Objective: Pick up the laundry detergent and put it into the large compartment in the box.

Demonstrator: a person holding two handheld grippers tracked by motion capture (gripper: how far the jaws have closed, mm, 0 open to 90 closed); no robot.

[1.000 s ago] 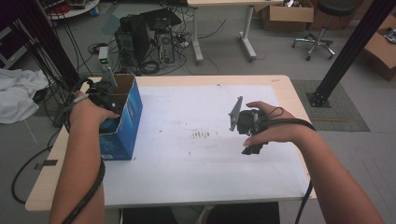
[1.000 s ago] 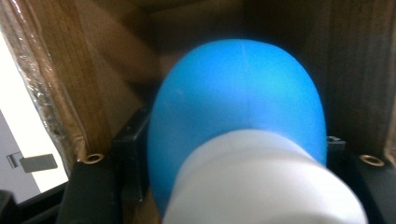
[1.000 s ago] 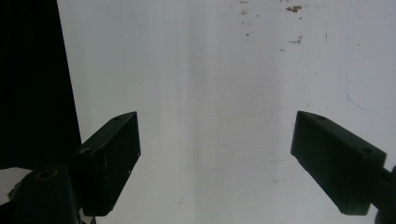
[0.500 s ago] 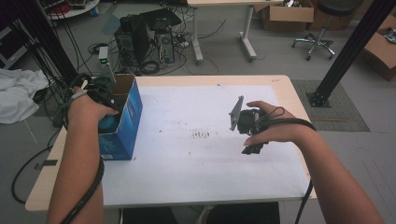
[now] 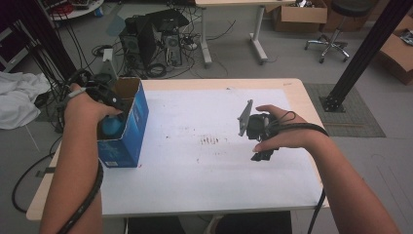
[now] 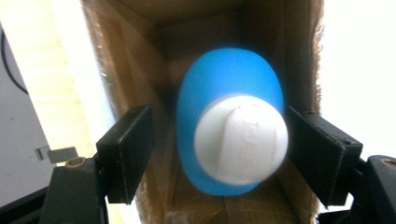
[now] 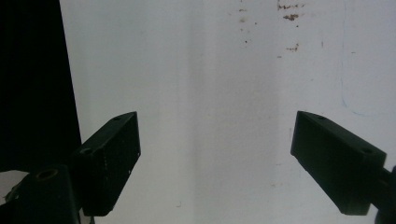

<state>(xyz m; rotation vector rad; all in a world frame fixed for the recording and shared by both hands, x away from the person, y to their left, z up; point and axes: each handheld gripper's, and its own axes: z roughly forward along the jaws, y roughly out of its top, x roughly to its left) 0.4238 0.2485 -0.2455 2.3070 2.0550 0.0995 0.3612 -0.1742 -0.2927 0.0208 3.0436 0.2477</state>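
Observation:
A blue bottle-like thing with a white round cap [image 6: 233, 140] lies inside an open cardboard box [image 6: 140, 56], cap end toward me. My left gripper [image 6: 219, 158] straddles it with jaws apart; a gap shows on the left side, and the right jaw is close to it. In the high view the left gripper [image 5: 109, 100] sits at the mouth of the blue box [image 5: 124, 139], and the blue thing [image 5: 111, 126] shows inside. My right gripper [image 5: 262, 155] hovers over the white table cover [image 5: 195, 170], open and empty, also seen as the right gripper [image 7: 215, 158].
The white cover carries small brown marks [image 5: 209, 141] near its middle. A wooden table edge [image 5: 48, 190] runs along the left. Computer towers and cables [image 5: 151, 44] stand on the floor beyond the table, and a black post [image 5: 360, 53] rises at the far right.
My left hand has drawn back a little to the left from the box mouth, and the blue thing now shows inside the box. The right gripper has stayed put.

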